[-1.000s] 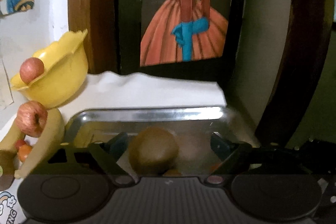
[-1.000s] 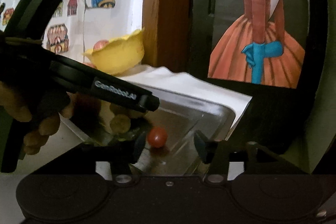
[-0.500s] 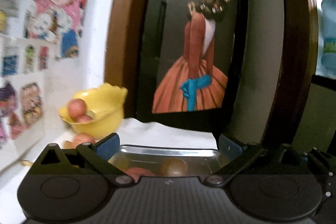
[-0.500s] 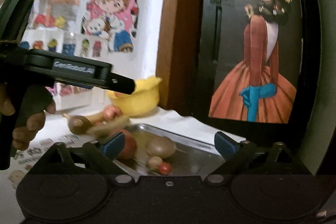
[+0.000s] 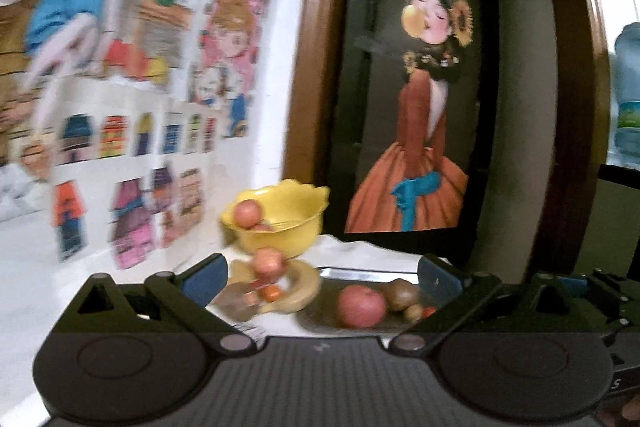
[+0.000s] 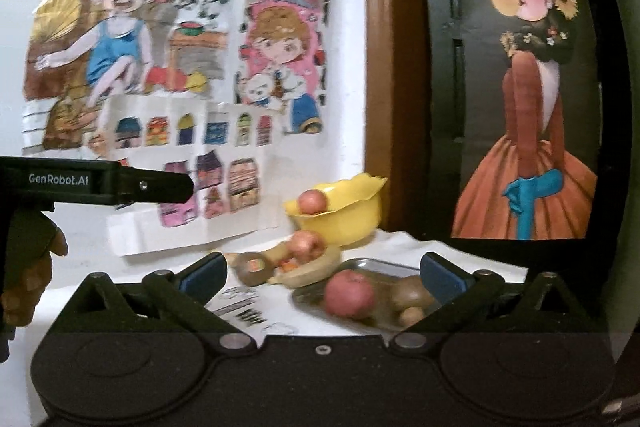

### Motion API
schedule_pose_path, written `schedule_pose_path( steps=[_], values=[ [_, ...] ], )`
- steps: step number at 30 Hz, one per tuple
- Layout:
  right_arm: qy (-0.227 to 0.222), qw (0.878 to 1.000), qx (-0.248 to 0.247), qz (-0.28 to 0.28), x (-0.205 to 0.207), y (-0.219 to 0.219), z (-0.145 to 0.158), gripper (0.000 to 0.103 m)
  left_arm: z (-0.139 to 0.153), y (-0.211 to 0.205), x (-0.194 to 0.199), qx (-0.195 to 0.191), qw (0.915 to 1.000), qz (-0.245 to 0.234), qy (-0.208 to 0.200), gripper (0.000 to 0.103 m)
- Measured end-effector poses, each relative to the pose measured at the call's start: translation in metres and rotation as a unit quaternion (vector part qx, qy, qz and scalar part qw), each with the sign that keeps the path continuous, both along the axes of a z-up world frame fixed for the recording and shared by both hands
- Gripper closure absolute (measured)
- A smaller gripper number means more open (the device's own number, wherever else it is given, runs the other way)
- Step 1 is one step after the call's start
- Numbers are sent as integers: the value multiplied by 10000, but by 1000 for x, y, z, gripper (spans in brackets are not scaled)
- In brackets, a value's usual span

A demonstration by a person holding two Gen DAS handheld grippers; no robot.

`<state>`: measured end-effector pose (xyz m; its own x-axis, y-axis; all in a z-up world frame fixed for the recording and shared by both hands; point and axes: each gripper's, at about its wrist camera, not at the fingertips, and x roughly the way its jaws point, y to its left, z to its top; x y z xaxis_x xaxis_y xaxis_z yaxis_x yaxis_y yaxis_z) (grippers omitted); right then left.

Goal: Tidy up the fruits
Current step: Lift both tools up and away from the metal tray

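both hand-held grippers, left and right, have pulled back from the metal tray, wide open and empty, leaving the kiwi beside the apple.

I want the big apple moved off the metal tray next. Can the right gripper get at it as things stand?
Probably yes. The right gripper is open and empty, and the red apple lies at the metal tray's near left end with nothing in front; the kiwi sits just beside it.
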<state>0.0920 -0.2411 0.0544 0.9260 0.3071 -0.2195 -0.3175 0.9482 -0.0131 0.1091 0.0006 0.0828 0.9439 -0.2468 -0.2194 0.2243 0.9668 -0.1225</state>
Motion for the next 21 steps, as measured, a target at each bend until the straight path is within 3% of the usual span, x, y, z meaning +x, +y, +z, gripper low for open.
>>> schedule_pose_path(
  steps=[11, 21],
  values=[
    [512, 9984, -61, 222, -31, 65, -27, 1, -34, 66, -26, 57, 9962, 663, 568, 0],
    [822, 9961, -255, -197, -44, 66, -52, 1, -62, 86, -27, 63, 9926, 707, 985, 0]
  ],
)
